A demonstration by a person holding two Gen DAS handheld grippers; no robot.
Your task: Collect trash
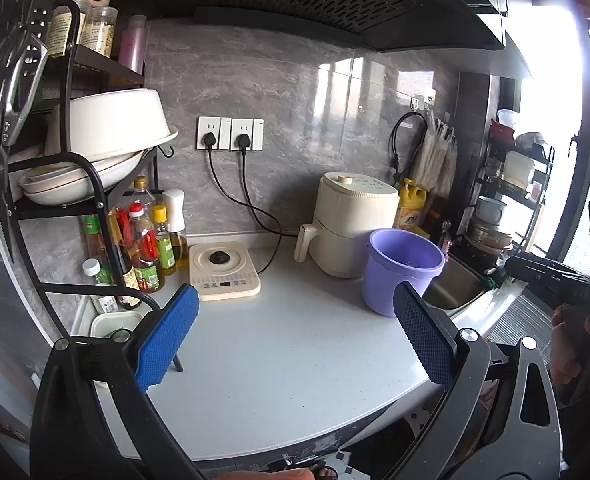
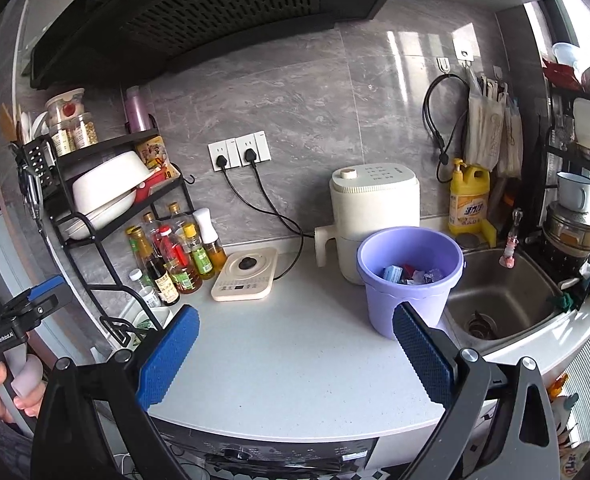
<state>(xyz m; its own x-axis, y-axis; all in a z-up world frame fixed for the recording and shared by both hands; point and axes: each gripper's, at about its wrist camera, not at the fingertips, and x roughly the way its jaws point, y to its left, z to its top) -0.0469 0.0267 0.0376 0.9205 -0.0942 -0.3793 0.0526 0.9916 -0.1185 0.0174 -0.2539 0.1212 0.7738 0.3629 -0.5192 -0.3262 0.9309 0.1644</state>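
Left hand-held gripper (image 1: 295,332): jaws spread wide, nothing between the blue pads (image 1: 167,336), held above the near edge of the tabletop (image 1: 279,344). Right hand-held gripper (image 2: 295,344): likewise released, pads apart and bare, over the same near edge.

Purple bucket (image 2: 409,280): upright on the tabletop, right of centre, just left of the sink (image 2: 499,300) and directly in front of the cream cooker (image 2: 375,208). Trash (image 2: 411,274): several wrappers and scraps, blue, red and clear, lying inside the bucket; individual items cannot be told apart.

Induction plate (image 2: 245,276): flat on the tabletop, left of the bucket, near the back wall. Oil and sauce bottles (image 2: 175,256): grouped at far left under the black dish rack (image 2: 107,200). Yellow detergent bottle (image 2: 469,200): behind the sink, against the wall.
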